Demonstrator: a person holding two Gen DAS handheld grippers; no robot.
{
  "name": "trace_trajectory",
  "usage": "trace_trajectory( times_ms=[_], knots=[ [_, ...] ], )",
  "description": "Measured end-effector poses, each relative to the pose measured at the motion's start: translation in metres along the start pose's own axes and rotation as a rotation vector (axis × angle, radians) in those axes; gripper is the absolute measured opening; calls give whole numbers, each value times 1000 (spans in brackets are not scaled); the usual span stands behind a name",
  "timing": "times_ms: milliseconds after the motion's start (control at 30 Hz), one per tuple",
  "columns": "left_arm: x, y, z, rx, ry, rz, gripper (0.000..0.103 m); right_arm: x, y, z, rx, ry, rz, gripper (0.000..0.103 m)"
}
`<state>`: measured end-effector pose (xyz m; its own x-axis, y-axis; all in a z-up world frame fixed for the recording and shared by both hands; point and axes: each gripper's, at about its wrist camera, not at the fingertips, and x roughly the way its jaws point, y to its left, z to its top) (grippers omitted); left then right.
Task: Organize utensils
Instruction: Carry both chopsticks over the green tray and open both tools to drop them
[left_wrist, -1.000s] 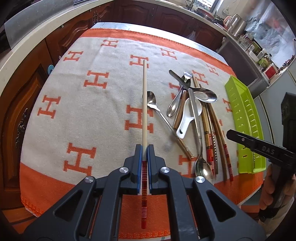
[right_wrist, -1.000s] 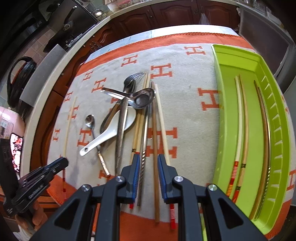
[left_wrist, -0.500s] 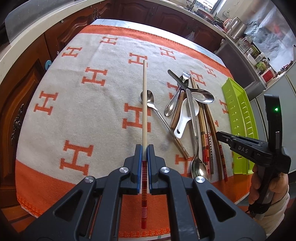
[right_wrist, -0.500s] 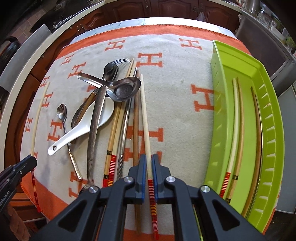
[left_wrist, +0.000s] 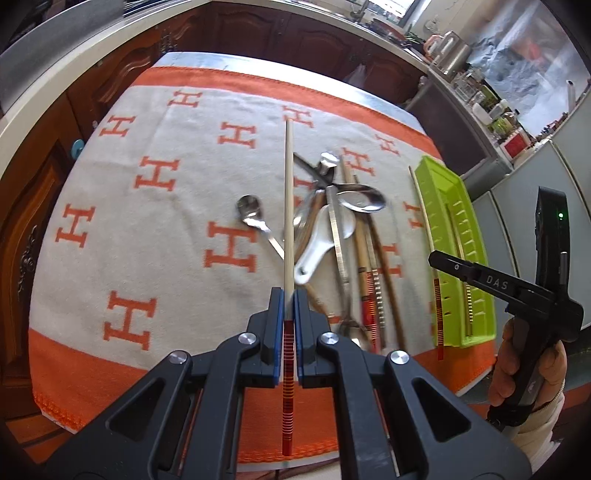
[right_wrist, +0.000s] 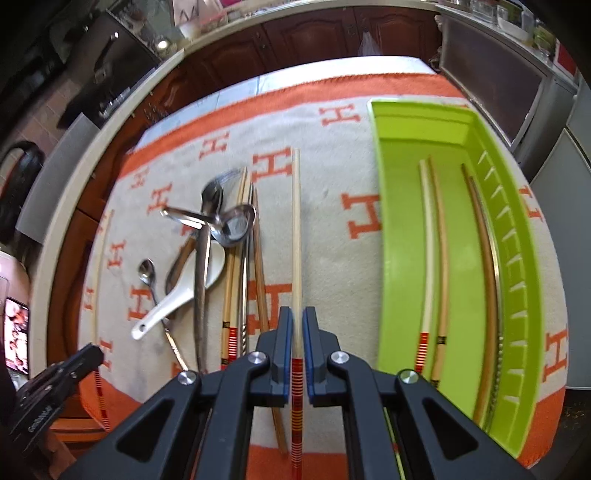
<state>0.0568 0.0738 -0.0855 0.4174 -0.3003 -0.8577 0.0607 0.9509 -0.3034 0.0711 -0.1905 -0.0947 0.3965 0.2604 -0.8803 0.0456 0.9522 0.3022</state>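
Utensils (right_wrist: 218, 258) heaped mid-cloth: spoons, fork, white ladle spoon, chopsticks. Orange-and-grey H-pattern cloth (left_wrist: 155, 229) covers table; dark wood cabinets beyond. Green tray (right_wrist: 461, 122) at right holds four chopsticks. Left gripper (left_wrist: 289, 310) pinches a pale red-banded chopstick (left_wrist: 289, 192); right gripper (right_wrist: 297, 332) clamps a second chopstick (right_wrist: 296, 229), between heap and tray.

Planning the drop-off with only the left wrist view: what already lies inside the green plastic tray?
Observer: Four chopsticks lie lengthwise in the green plastic tray: two pale chopsticks mid-floor, and a brown chopstick with a metal one by the ribbed wall.
Operator: Is the right gripper really clamping its stick?
Observer: Yes, the right gripper is shut on a pale red-banded chopstick, just above the bands.
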Motion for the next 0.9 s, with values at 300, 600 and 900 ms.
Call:
trace_trajectory(
  times_ms=[300,600,900],
  knots=[
    [4,-105,29,146,-5,-129,3,-53,-51,8,32,-118,-119,5],
    [64,-220,46,229,60,-204,3,-39,-93,7,92,-76,-141,6],
    [109,-232,31,236,130,-154,4,-52,-109,2,159,-116,-128,6]
  ],
)
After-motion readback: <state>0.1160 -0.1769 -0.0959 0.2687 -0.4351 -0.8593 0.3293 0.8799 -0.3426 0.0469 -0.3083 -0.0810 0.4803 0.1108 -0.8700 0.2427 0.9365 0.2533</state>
